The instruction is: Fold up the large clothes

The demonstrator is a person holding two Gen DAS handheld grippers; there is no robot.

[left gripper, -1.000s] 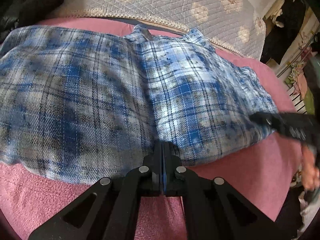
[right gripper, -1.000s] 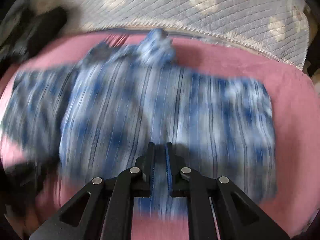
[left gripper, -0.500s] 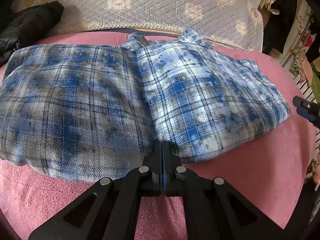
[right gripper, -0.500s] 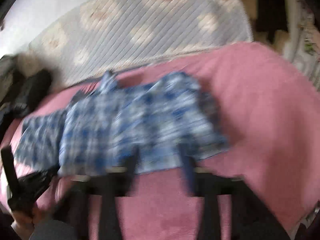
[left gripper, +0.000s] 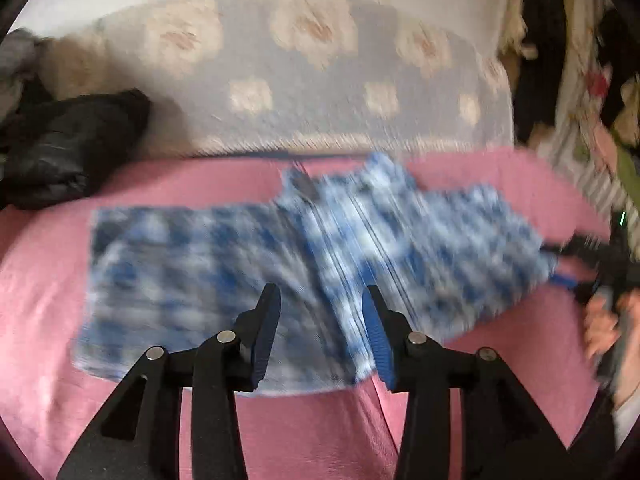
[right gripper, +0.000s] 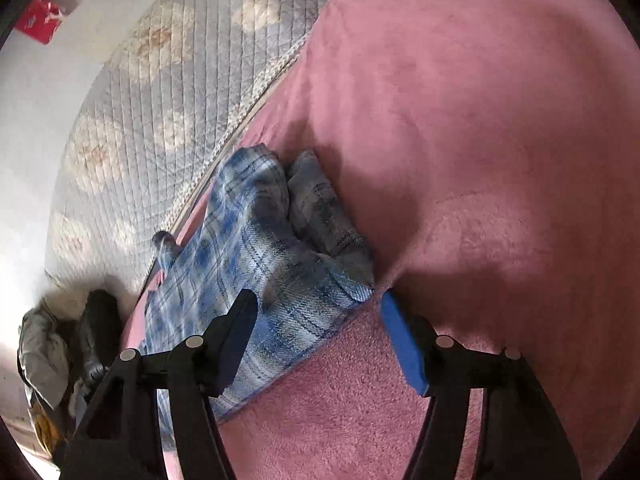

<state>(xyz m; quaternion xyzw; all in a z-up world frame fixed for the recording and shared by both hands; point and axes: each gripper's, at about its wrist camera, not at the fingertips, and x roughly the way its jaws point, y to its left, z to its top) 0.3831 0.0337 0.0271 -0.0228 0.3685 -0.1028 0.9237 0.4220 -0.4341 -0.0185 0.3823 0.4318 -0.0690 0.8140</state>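
Note:
A blue and white plaid shirt lies partly folded on a pink blanket; the left wrist view is blurred by motion. My left gripper is open and empty, above the shirt's near edge. My right gripper is open and empty, its jaws straddling the shirt's right end close to the blanket. The right gripper and the hand holding it also show in the left wrist view at the shirt's right edge.
A quilted grey floral cover lies behind the blanket. A black jacket sits at the far left, also in the right wrist view. Hanging clothes crowd the right side.
My left gripper has opened, let go of the shirt's near edge and pulled back. My right gripper has swung round to the shirt's right end, open.

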